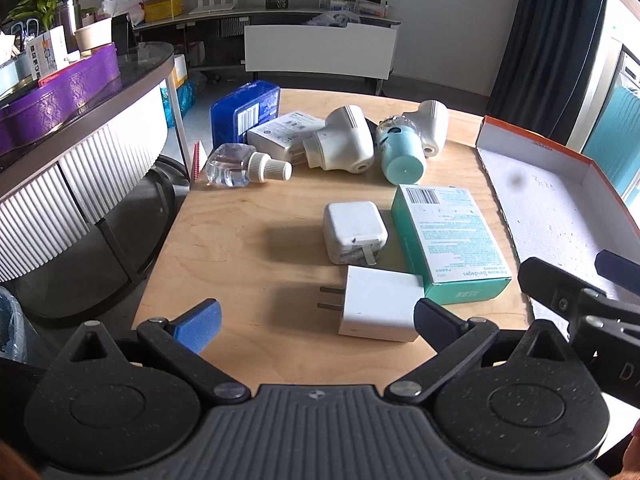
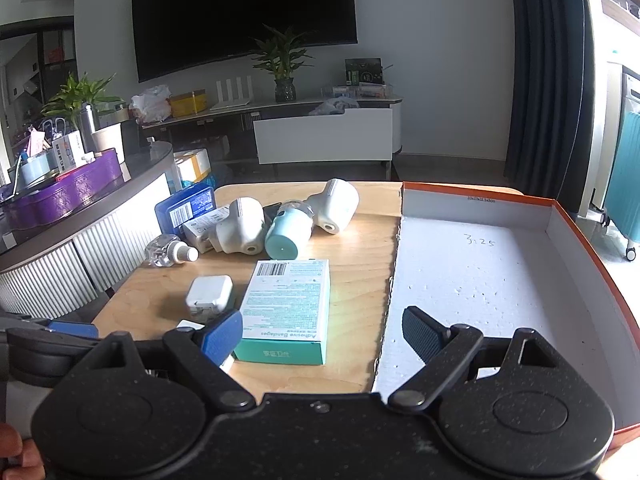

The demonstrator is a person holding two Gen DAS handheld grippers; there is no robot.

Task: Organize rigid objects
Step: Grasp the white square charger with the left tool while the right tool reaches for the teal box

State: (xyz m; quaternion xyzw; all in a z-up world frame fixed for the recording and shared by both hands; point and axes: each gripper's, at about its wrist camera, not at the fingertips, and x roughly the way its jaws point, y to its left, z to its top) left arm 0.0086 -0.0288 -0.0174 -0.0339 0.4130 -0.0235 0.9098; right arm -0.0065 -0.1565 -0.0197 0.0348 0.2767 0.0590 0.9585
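On the wooden table (image 1: 240, 248) lie a white plug charger (image 1: 378, 308), a white square adapter (image 1: 354, 232), a teal bandage box (image 1: 448, 236), a teal bottle (image 1: 400, 152), two white plug-in devices (image 1: 344, 140), a clear refill bottle (image 1: 244, 166), a white carton (image 1: 280, 132) and a blue case (image 1: 244, 112). My left gripper (image 1: 316, 322) is open and empty, its fingers either side of the plug charger. My right gripper (image 2: 322, 334) is open and empty, just in front of the bandage box (image 2: 288, 308). An orange-rimmed white box (image 2: 480, 280) lies open at the right.
A curved counter (image 1: 80, 128) with a purple tin (image 1: 60, 88) stands left of the table. The table's left edge drops to the floor. A TV stand and plants stand at the back wall. The right gripper's finger shows in the left wrist view (image 1: 560, 292).
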